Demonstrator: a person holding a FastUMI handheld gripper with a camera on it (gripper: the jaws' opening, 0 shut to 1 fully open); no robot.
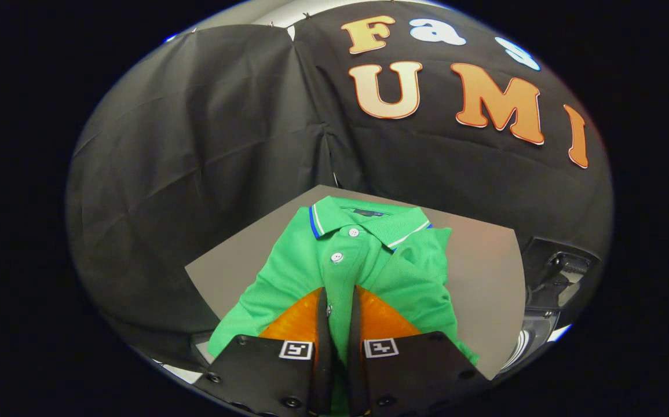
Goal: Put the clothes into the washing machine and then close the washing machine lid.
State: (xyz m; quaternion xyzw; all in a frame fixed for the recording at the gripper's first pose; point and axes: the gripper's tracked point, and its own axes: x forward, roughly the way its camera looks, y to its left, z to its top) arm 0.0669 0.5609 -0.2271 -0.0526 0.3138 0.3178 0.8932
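A green polo shirt (363, 272) lies folded on a grey table (485, 278). The gripper (339, 301) sits over its button placket, fingers nearly together with a fold of cloth pinched between them. A dark machine (554, 278) stands right of the table.

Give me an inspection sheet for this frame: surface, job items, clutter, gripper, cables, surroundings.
Surface: grey tabletop, bare around the shirt.
Job's things: green polo shirt lying folded on the tabletop, collar away from the fingers, placket buttoned. A dark machine-like object sits beside the tabletop; cannot tell if it is the washing machine or how its lid stands.
Clutter: nothing seen.
Gripper: gripper over the shirt's front, fingers close together with a strip of green fabric between them; cannot tell whether both press on it.
Cables: nothing seen.
Surroundings: black cloth wall behind the tabletop.
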